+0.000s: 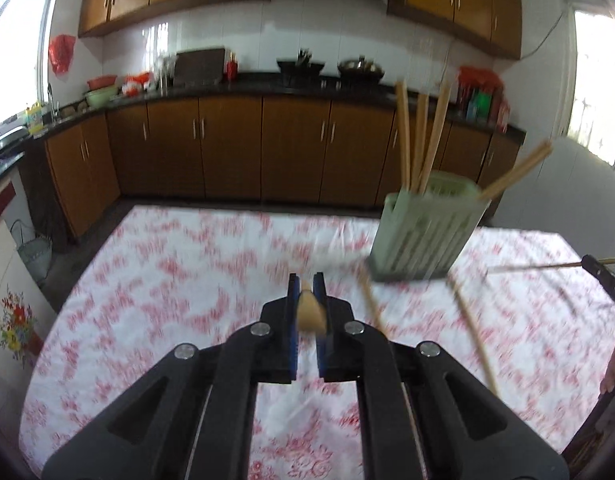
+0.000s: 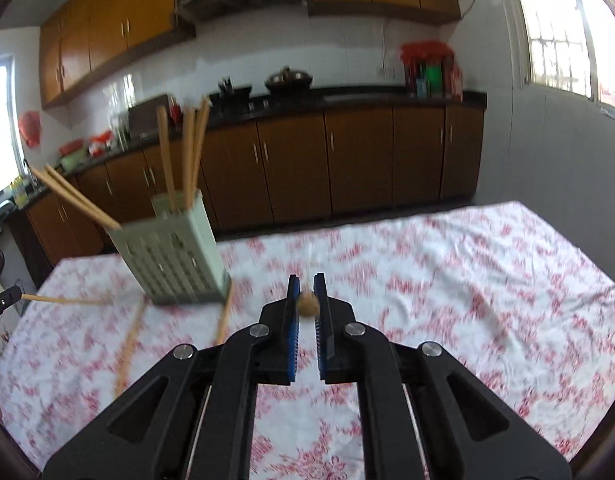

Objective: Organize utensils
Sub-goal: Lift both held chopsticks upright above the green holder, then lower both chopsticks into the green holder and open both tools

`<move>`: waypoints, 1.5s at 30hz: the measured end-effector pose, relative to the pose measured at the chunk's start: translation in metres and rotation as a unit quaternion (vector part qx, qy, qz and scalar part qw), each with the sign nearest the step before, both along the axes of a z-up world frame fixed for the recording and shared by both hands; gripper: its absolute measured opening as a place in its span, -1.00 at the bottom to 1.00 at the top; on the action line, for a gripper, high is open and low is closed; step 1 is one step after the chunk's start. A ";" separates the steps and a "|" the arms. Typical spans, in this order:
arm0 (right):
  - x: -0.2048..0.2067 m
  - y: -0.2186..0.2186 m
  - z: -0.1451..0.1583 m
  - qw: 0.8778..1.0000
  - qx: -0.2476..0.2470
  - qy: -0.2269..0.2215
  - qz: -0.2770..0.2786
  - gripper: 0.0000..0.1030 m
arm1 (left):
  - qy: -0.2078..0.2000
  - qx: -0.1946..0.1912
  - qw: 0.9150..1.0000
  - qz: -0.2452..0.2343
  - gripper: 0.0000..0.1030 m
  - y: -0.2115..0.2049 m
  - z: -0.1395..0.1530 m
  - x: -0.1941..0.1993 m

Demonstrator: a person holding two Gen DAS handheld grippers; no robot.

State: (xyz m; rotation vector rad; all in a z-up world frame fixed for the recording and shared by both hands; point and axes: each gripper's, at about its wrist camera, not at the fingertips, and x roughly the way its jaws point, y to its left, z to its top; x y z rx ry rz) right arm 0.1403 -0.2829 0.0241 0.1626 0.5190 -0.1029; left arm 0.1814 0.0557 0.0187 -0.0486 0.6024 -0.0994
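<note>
Both tongs, our left (image 1: 306,285) and right (image 2: 306,285), are clamped on one chopstick (image 1: 310,312) each. Between them on our cloth-covered counter (image 1: 187,264) stands the green holder (image 1: 423,232) with chopsticks, two loose chopsticks (image 1: 473,330) lying near it.

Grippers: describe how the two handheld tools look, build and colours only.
The left gripper and the right gripper look alike: matte black plastic linkage arms with triangular cut-outs, round silver pivot pins, and narrow fingers lined with ribbed blue pads. No cables or markings show.
</note>
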 end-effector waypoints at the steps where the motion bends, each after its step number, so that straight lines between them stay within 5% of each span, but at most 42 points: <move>1: 0.000 -0.001 0.005 1.000 0.001 -0.008 0.002 -0.85 | -0.009 -0.001 1.000 -0.002 -0.84 -0.001 0.008 -0.001; 11: -0.002 0.015 0.062 0.995 0.023 -0.081 0.050 -0.85 | -0.072 -0.012 0.996 -0.047 -0.84 -0.020 0.069 -0.014; 20: -0.002 0.046 0.122 0.978 0.035 -0.183 0.092 -0.85 | -0.129 -0.020 0.985 -0.114 -0.84 -0.056 0.122 -0.029; 27: 0.017 0.056 0.139 0.968 0.032 -0.234 0.085 -0.85 | -0.157 -0.019 0.981 -0.111 -0.84 -0.081 0.146 -0.002; 37: 0.057 0.059 0.127 0.961 0.036 -0.267 0.062 -0.85 | -0.127 0.002 0.985 -0.114 -0.84 -0.105 0.126 0.053; 45: 0.078 0.070 0.084 0.974 0.032 -0.208 0.080 -0.84 | -0.114 0.006 0.987 -0.116 -0.84 -0.111 0.090 0.086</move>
